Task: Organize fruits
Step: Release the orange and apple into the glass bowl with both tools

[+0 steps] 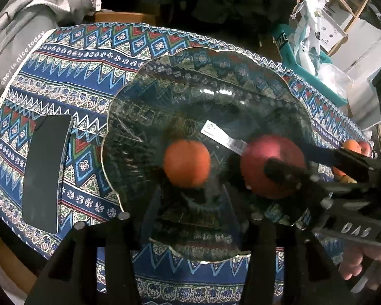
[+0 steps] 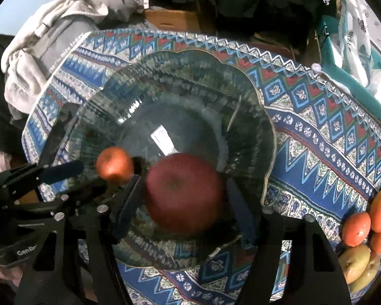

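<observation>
1. Both grippers are hanging over the glass bowl (image 2: 264, 137) on the patterned table (image 1: 71, 76), placing fruit into it; this looks like the set-down step.
2. The right gripper (image 2: 183, 195) is bracketing the red apple (image 2: 185, 193), which is sitting low in the bowl. Its fingers are lying close along both sides of the apple, so I am reading it as gripped, though the blur leaves contact unsure.
3. The left gripper (image 1: 186, 200) is standing just behind the orange (image 1: 186, 162). The orange is resting in the bowl ahead of the fingertips, not between them, so the jaws are slightly parted and holding nothing.
4. Next move, as I judge it: the right jaws need to part fully around the apple, then both grippers need lifting straight up so neither fruit rolls.
5. Count: two fruits are lying in the bowl, one apple and one orange. A pile (image 2: 368, 231) is waiting at the table's edge: about three orange fruits and two yellowish ones, partly cut off.
6. One dark flat slab (image 1: 45, 172) is lying beside the bowl.
</observation>
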Motion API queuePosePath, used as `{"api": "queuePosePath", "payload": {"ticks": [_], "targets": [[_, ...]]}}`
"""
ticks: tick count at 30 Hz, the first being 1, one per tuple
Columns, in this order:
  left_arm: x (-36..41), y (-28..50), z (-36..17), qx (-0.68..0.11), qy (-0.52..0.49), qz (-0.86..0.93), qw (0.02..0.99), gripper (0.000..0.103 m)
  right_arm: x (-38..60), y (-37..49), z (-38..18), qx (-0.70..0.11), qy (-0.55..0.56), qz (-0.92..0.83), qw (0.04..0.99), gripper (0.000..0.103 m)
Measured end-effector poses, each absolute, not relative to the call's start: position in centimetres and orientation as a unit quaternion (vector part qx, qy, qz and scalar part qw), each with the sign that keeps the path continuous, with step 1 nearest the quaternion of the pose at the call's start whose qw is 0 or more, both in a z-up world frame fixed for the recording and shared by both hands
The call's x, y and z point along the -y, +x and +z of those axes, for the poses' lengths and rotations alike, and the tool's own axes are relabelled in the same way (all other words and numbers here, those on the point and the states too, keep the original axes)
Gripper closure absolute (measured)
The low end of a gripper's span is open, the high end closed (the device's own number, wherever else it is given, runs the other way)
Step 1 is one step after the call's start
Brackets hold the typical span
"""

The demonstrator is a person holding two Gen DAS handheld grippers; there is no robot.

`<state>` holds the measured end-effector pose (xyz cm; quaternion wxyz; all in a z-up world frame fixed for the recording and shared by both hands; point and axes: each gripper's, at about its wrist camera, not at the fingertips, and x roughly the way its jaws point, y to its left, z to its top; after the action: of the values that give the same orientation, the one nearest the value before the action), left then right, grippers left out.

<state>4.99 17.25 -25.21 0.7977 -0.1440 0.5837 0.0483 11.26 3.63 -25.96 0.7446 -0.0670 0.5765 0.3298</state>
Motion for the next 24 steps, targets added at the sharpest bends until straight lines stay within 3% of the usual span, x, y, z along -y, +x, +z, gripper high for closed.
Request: {"api": "queuePosePath", "payload": {"ticks": [12, 16, 24], "targets": [[-16.1, 4.8, -24.1, -0.579, -0.119, 0.043, 0.806, 0.048, -3.0, 11.2, -24.7, -0.568, -0.059, 0.323, 0.755, 0.033], [-15.5, 4.8, -23.4, -0.572, -0.114, 0.039, 0.811, 0.041, -2.1, 11.3, -23.7, -0.559, -0.054, 0.319, 0.763, 0.033], [-13.7, 5.0, -21.7, -0.560, -0.108, 0.023, 0.821, 0.038, 0.0, 10.5, -21.3, -0.531, -0.080, 0.300, 0.789, 0.033]]}}
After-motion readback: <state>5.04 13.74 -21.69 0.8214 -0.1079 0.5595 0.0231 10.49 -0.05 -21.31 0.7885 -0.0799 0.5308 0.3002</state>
